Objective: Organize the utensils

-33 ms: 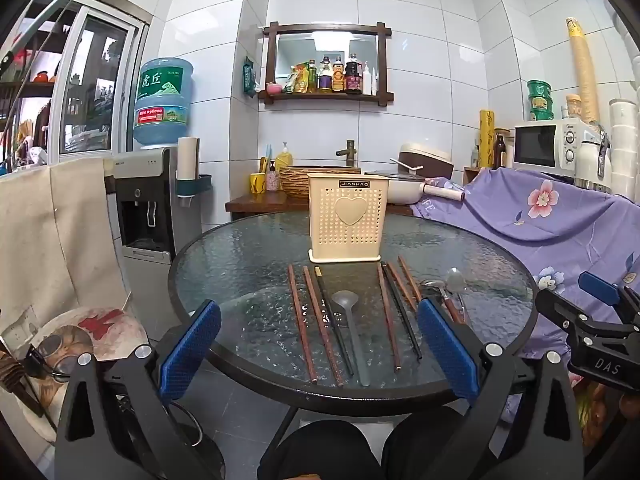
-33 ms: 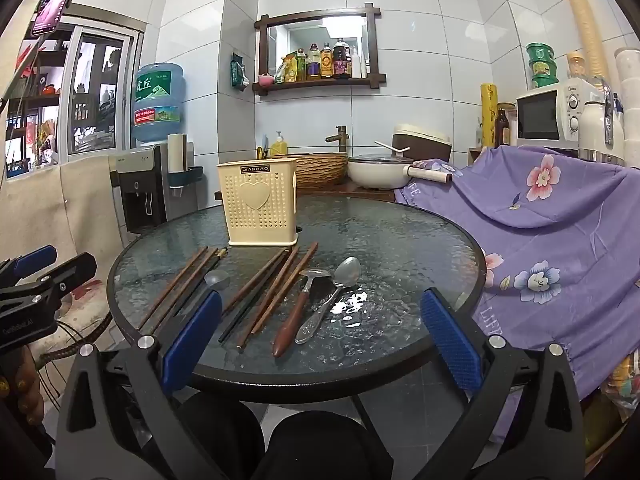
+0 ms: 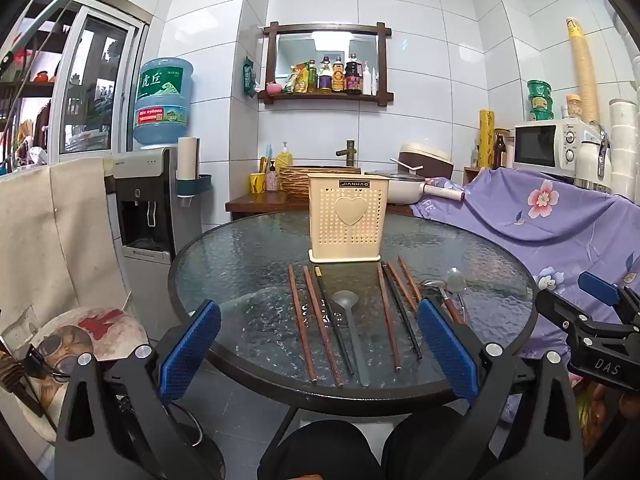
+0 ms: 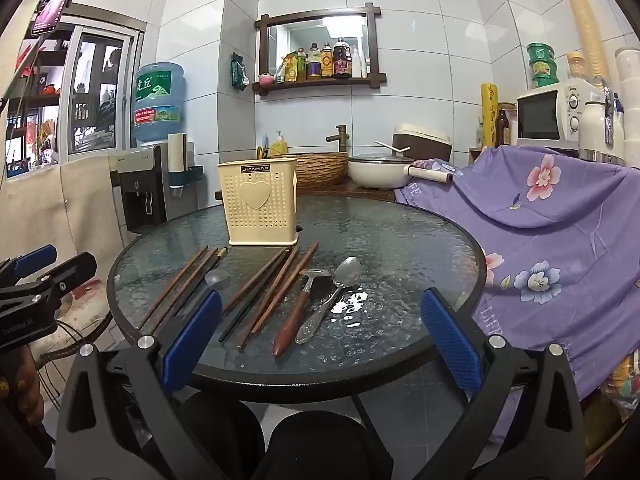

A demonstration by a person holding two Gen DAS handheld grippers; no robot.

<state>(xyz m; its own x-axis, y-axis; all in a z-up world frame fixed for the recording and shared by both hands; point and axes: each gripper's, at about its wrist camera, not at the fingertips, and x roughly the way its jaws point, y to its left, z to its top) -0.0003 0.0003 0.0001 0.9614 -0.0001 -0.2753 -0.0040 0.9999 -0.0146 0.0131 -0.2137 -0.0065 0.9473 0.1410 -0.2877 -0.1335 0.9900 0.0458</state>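
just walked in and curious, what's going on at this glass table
A person holds a hand-held gripper in each hand, the left hand-held gripper and the right hand-held gripper, both open and empty, short of the round glass table. Nothing is sorted yet: the chopsticks, a grey spoon, a wooden-handled scoop and a metal spoon all lie flat in front of the cream utensil holder.

Left gripper [image 3: 318,346] and right gripper [image 4: 320,340] gape, empty
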